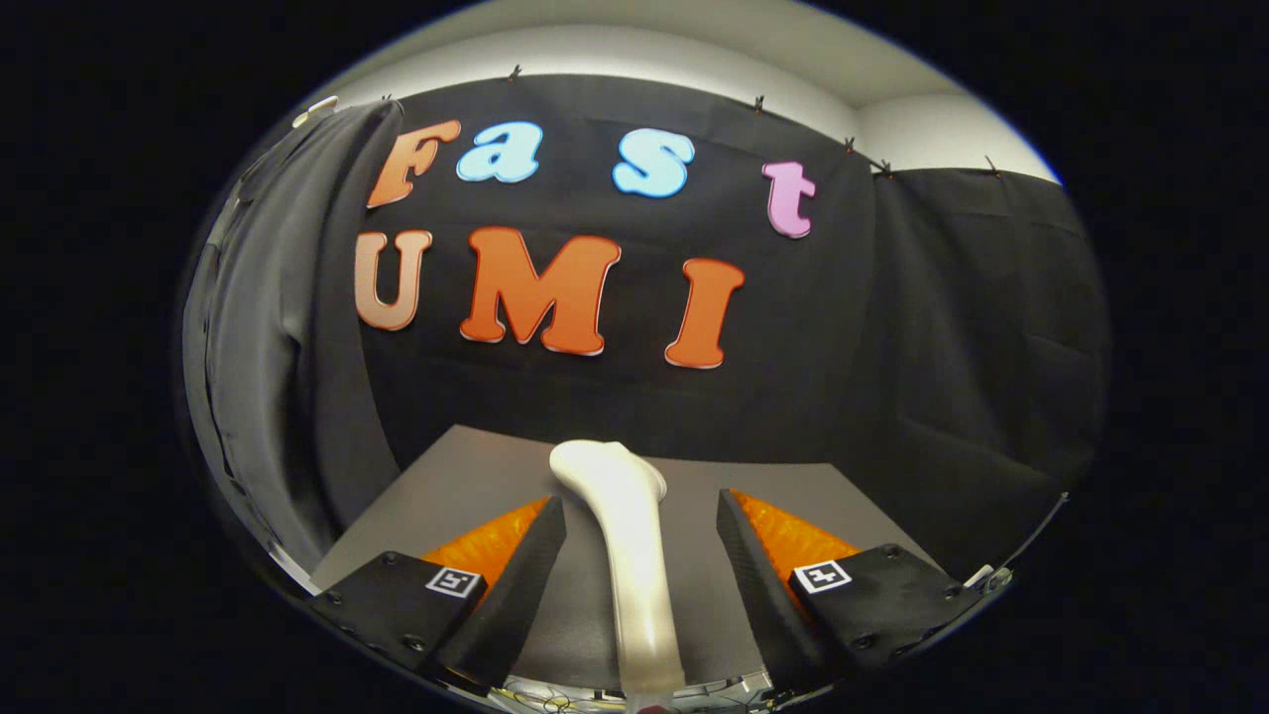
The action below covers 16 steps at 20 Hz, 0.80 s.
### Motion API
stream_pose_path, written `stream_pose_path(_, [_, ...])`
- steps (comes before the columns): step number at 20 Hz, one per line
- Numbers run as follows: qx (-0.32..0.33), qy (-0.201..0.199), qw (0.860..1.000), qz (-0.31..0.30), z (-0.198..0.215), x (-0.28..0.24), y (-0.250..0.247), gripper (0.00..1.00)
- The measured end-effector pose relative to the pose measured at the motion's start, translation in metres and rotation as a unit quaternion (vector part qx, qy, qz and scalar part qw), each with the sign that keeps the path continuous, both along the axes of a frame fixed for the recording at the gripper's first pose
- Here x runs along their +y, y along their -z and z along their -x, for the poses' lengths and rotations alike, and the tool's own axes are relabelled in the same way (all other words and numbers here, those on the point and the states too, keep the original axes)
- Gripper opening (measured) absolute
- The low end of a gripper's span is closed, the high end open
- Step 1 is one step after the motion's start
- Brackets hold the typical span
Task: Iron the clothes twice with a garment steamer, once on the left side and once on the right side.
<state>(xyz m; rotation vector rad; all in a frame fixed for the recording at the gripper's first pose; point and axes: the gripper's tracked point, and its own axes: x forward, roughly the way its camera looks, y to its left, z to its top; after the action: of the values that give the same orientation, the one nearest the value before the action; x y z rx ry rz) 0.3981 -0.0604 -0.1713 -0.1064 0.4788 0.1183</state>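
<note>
A white garment steamer (623, 526) lies lengthwise between my fingers, its wider head pointing away just past the fingertips. My gripper (639, 501) is open, with a small gap between each finger and the steamer's body. A dark grey garment (268, 327) hangs to the left, beside the booth's black wall, well beyond the fingers.
A grey tabletop (446, 476) spreads under the steamer and runs up to the black cloth wall. More black cloth (991, 327) hangs on the right side.
</note>
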Motion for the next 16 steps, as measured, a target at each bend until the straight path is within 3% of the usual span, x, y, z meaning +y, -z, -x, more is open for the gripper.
stream_pose_path(7, [0.111, 0.004, 0.992, -0.052, -0.009, -0.006, 0.063, 0.98])
stream_pose_path(13, [0.15, -0.019, 0.984, -0.09, -0.002, 0.0, 0.072, 0.94])
stream_pose_path(16, [0.145, -0.025, 0.984, -0.102, -0.001, 0.007, 0.077, 0.51])
